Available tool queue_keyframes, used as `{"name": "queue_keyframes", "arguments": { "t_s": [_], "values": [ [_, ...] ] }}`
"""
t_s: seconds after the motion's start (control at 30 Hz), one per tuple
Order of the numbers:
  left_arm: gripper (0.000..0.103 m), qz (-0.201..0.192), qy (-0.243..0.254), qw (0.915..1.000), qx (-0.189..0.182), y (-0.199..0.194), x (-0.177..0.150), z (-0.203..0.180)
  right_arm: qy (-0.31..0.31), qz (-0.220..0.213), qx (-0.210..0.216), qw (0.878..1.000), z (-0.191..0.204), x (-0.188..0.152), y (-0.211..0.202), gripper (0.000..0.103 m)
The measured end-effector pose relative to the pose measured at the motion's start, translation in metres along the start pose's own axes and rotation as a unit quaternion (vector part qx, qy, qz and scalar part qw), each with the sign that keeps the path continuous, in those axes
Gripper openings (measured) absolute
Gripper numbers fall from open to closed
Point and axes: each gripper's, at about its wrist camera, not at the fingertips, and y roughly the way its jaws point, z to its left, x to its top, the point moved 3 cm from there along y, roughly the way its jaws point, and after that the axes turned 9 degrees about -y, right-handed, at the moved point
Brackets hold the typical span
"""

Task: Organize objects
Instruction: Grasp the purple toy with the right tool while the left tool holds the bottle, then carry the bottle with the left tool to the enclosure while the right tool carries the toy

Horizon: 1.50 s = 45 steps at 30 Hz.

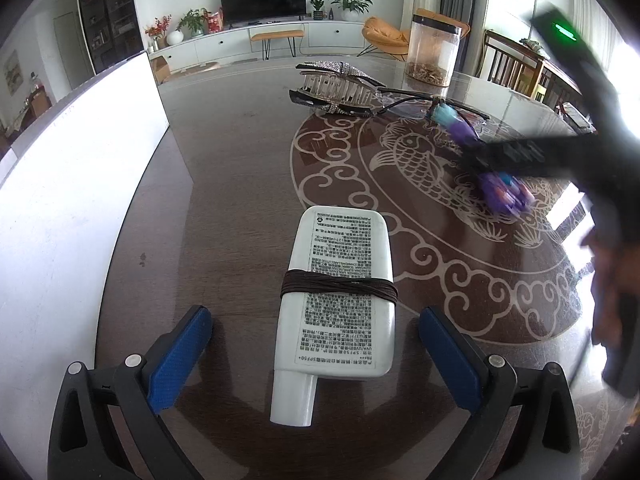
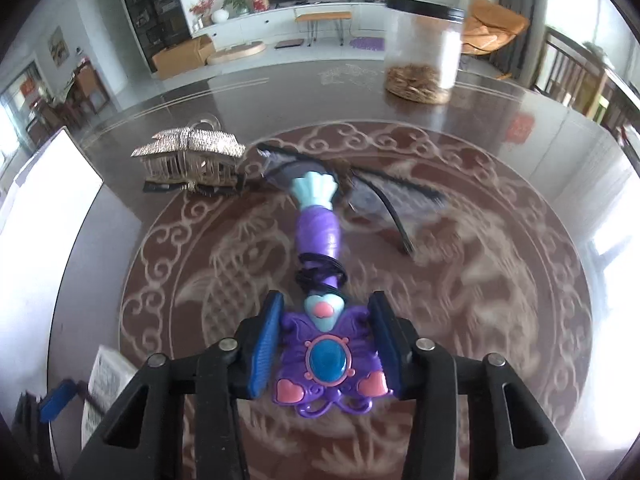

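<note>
Table [image 1: 240,152]: dark and glossy, with a pale fish-and-cloud inlay; everything I was sorting lay on it.
White box [image 1: 80,184]: stood at my left edge of the table; I judged it the likely place for the things, though I could not see inside.
Jar [image 2: 422,48]: clear with a dark lid, far side of the table, well apart from my work.
Sunscreen bottle [image 1: 340,292]: white, lying flat with a dark cord wound round its middle, cap toward me, between my left fingers but untouched.
Hair claw [image 1: 336,88]: glittery, beside the spectacles [image 2: 380,196] at the far side of the inlay.
Toy wand [image 2: 324,320]: purple, with a blue gem and pink hearts, shell tip pointing away toward the spectacles, dark cord round its stem.
Step in hand: taking up the wand with my right.
Right fingers [image 2: 326,344]: blue pads drawn in against both sides of the wand's winged head, gripping it, tilted steeply down.
Left fingers [image 1: 316,352]: spread wide either side of the bottle, angled down over it, holding nothing.
Next move: I judged it called for a firm hold before carrying the wand leftward, clear of the spectacles' arm.
</note>
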Motion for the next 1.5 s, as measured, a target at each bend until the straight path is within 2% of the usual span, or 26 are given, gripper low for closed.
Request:
{"name": "queue_keyframes", "arguments": {
  "t_s": [0.07, 0.23, 0.33, 0.4, 0.43, 0.47, 0.53, 0.67, 0.77, 0.83, 0.87, 0.93, 1.03, 1.1, 1.17, 1.2, 1.27, 1.33, 1.5],
  "values": [
    [0.103, 0.000, 0.000, 1.0000, 0.000, 0.000, 0.000, 0.000, 0.020, -0.009, -0.005, 1.000, -0.008, -0.023, -0.015, 0.044],
    [0.103, 0.000, 0.000, 1.0000, 0.000, 0.001, 0.001, 0.000, 0.044, -0.036, -0.053, 0.997, -0.016, -0.097, -0.057, 0.045],
    [0.103, 0.000, 0.000, 1.0000, 0.000, 0.001, 0.001, 0.000, 0.055, -0.051, -0.069, 0.995, -0.013, -0.127, -0.074, 0.045],
    [0.103, 0.000, 0.000, 1.0000, 0.000, 0.001, 0.001, 0.000, 0.064, -0.062, -0.063, 0.994, -0.015, -0.140, -0.084, 0.046],
    [0.103, 0.000, 0.000, 1.0000, 0.000, 0.001, 0.001, 0.000, 0.070, -0.068, -0.054, 0.994, -0.015, -0.146, -0.087, 0.052],
    [0.103, 0.001, 0.000, 1.0000, -0.002, 0.001, 0.001, 0.000, 0.078, -0.072, -0.043, 0.993, -0.021, -0.149, -0.089, 0.066],
    [0.103, 0.006, 0.008, 0.9999, -0.008, 0.001, 0.001, 0.000, 0.103, -0.076, -0.034, 0.991, -0.034, -0.155, -0.092, 0.079],
    [0.103, 0.046, 0.027, 0.9984, -0.018, 0.005, 0.007, 0.000, 0.152, -0.098, 0.008, 0.983, -0.049, -0.160, -0.099, 0.079],
    [0.103, 0.054, 0.030, 0.9980, -0.009, 0.008, 0.010, -0.003, 0.153, -0.099, 0.013, 0.983, -0.048, -0.159, -0.099, 0.082],
    [0.082, 0.028, 0.042, 0.9986, -0.014, 0.002, 0.008, -0.009, 0.153, -0.090, 0.022, 0.984, -0.049, -0.157, -0.098, 0.084],
    [0.057, 0.020, 0.045, 0.9986, -0.017, -0.002, 0.007, -0.012, 0.158, -0.081, 0.035, 0.984, -0.052, -0.153, -0.096, 0.084],
    [0.053, 0.009, 0.053, 0.9985, -0.007, -0.007, 0.004, -0.018, 0.159, -0.056, 0.060, 0.984, -0.056, -0.143, -0.092, 0.084],
    [0.052, -0.004, 0.036, 0.9991, -0.022, -0.012, -0.004, -0.016, 0.100, 0.025, 0.043, 0.994, -0.050, -0.121, -0.076, 0.085],
    [0.052, -0.012, 0.031, 0.9990, -0.030, -0.018, -0.010, -0.013, 0.056, 0.047, 0.030, 0.997, -0.040, -0.108, -0.069, 0.071],
    [0.052, -0.024, 0.027, 0.9985, -0.041, -0.027, -0.015, -0.008, 0.014, 0.058, -0.020, 0.998, -0.031, -0.105, -0.067, 0.020],
    [0.052, -0.036, 0.026, 0.9979, -0.048, -0.036, -0.017, -0.005, 0.011, 0.059, -0.019, 0.998, -0.028, -0.108, -0.068, 0.020],
    [0.052, -0.067, 0.027, 0.9955, -0.062, -0.058, -0.020, -0.003, 0.029, 0.041, 0.011, 0.999, -0.024, -0.117, -0.077, 0.019],
    [0.052, -0.100, 0.029, 0.9918, -0.074, -0.087, -0.018, 0.004, 0.032, 0.011, 0.018, 0.999, -0.018, -0.129, -0.095, 0.019],
    [0.052, -0.151, 0.017, 0.9827, -0.106, -0.150, -0.014, 0.024, 0.045, -0.077, 0.089, 0.992, 0.005, -0.149, -0.157, 0.019]
  ]
}}
